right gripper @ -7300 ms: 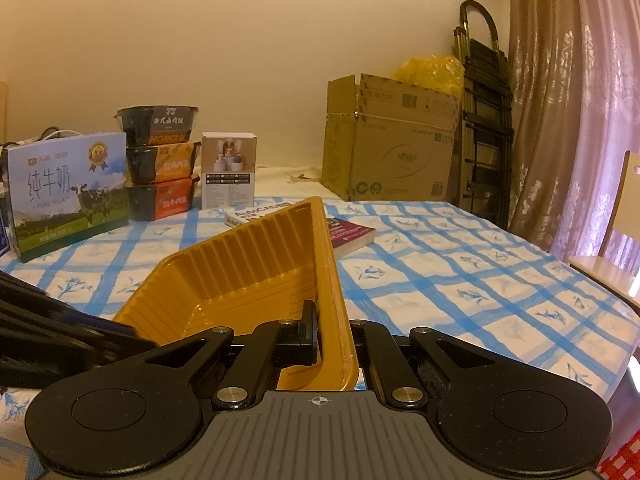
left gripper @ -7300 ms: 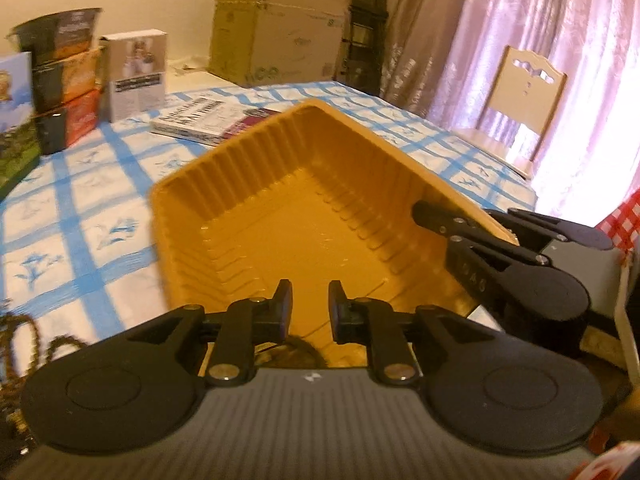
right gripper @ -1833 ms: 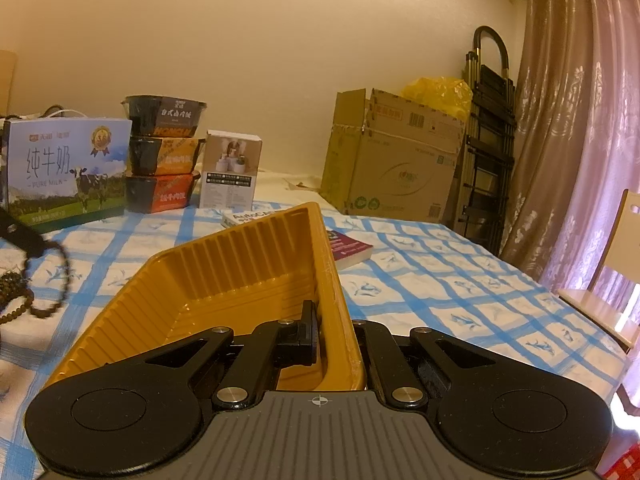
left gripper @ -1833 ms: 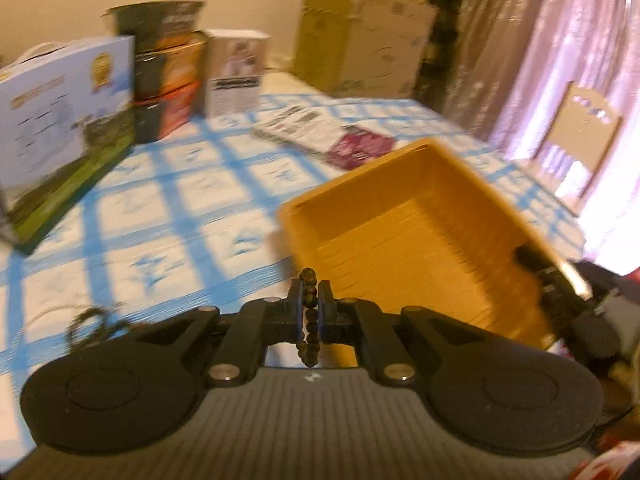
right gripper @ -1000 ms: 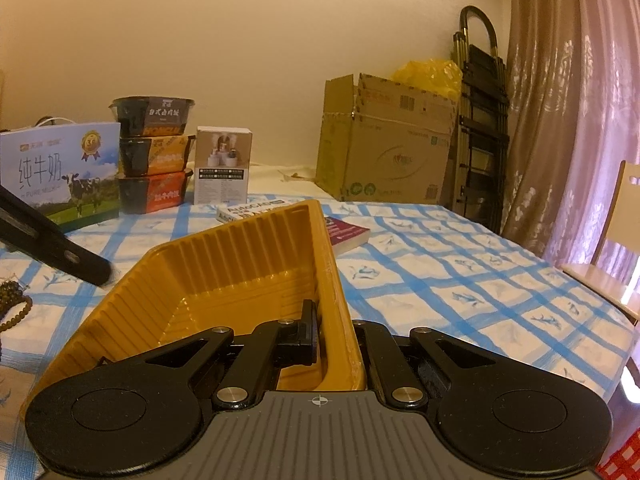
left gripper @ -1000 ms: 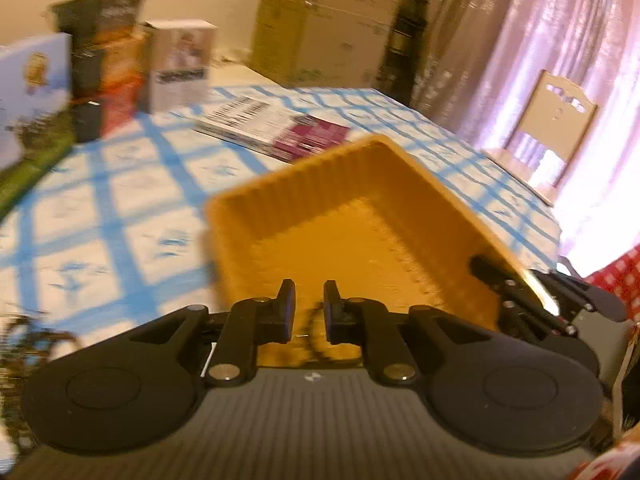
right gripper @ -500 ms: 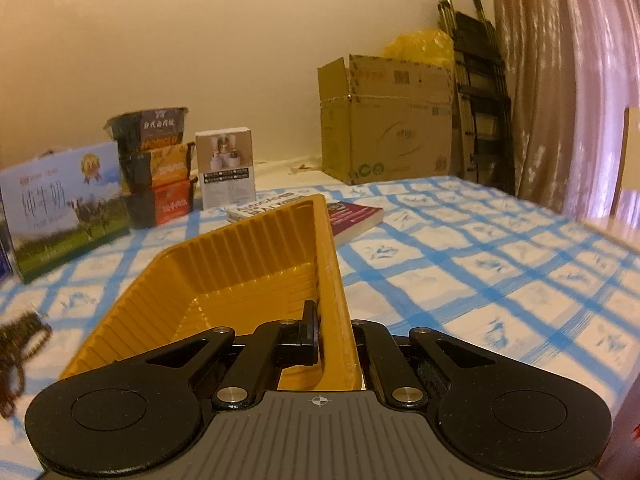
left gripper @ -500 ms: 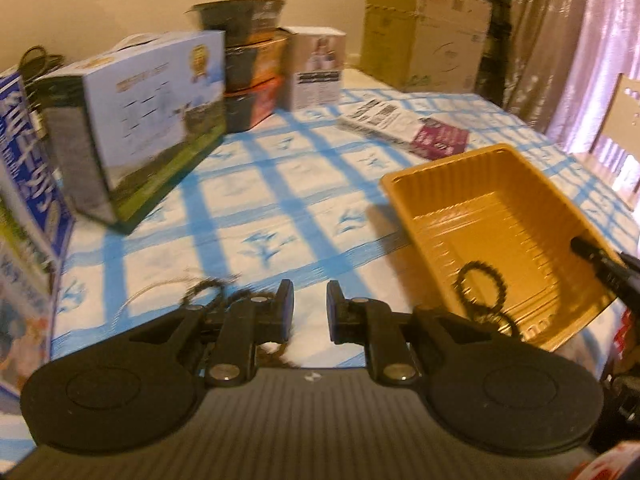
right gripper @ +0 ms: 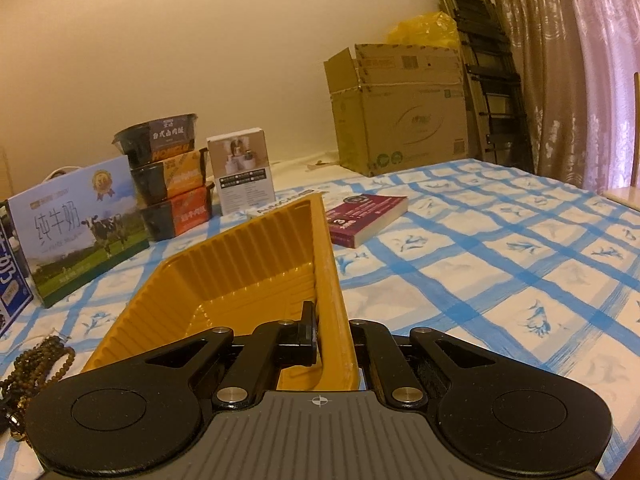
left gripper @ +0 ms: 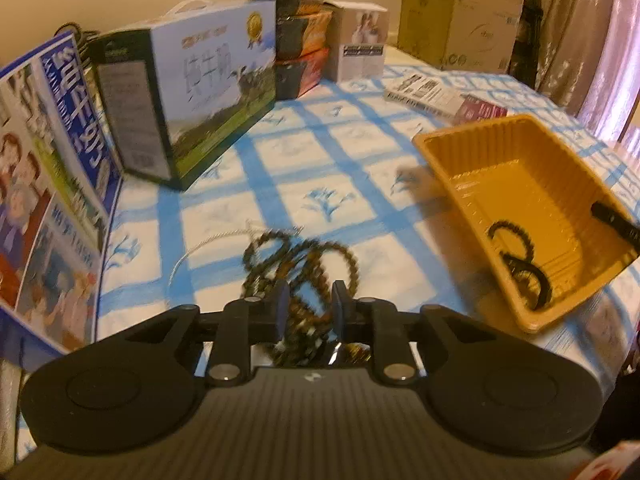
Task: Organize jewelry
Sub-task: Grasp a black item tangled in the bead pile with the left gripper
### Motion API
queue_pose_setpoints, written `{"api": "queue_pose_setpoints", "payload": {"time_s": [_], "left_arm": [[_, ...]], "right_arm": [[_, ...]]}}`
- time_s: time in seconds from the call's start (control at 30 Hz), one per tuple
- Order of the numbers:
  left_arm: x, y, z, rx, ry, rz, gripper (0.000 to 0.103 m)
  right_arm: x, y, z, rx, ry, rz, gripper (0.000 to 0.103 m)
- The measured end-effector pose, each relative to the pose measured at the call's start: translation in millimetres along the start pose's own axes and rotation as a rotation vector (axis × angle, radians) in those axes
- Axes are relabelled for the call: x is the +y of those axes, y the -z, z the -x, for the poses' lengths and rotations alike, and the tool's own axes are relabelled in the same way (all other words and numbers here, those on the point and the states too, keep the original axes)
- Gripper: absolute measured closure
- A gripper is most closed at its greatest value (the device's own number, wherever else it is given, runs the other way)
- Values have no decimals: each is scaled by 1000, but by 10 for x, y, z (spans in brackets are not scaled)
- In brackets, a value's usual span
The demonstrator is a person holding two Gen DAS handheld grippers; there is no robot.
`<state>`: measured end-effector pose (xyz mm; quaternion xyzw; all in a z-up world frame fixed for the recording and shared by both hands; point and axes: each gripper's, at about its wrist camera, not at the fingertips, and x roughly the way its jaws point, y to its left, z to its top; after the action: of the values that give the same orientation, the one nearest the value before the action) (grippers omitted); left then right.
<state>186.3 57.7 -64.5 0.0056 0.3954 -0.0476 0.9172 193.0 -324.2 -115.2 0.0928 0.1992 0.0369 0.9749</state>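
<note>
An orange plastic tray (left gripper: 450,182) stands on the blue-checked tablecloth, with a black beaded bracelet (left gripper: 514,236) lying in its near corner. My right gripper (right gripper: 332,332) is shut on the tray's right wall (right gripper: 326,264); one of its fingers (left gripper: 612,222) shows at the tray's edge in the left wrist view. A tangle of brown bead strands (left gripper: 296,258) lies on the cloth left of the tray, also visible as brown beads (right gripper: 40,360) from the right wrist. My left gripper (left gripper: 307,304) hovers just above this tangle, its jaws opening, with beads showing between the fingers but not pressed.
A milk carton box (left gripper: 200,92) and a blue printed box (left gripper: 48,180) stand at the left. Stacked food bowls (left gripper: 298,36), a small white box (left gripper: 360,40) and a book (right gripper: 366,214) lie behind the tray. A cardboard box (right gripper: 400,112) and a ladder (right gripper: 492,60) stand beyond the table.
My left gripper swung left from over the tray to above the brown bead tangle, and its jaws spread wider. A black bracelet now lies in the tray. The right gripper keeps its hold.
</note>
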Motion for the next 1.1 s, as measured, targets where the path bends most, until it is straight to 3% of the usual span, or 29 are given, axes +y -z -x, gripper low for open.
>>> {"api": "queue_pose_setpoints", "payload": {"time_s": [0.37, 0.77, 1.1], "left_arm": [[82, 355, 80, 82, -1, -38, 80], [-540, 230, -115, 62, 115, -219, 77], [-640, 305, -412, 148, -30, -188, 72]], "right_arm": [[5, 42, -20, 14, 2, -7, 99], [8, 44, -15, 15, 4, -6, 99], [8, 57, -7, 15, 1, 5, 99]]}}
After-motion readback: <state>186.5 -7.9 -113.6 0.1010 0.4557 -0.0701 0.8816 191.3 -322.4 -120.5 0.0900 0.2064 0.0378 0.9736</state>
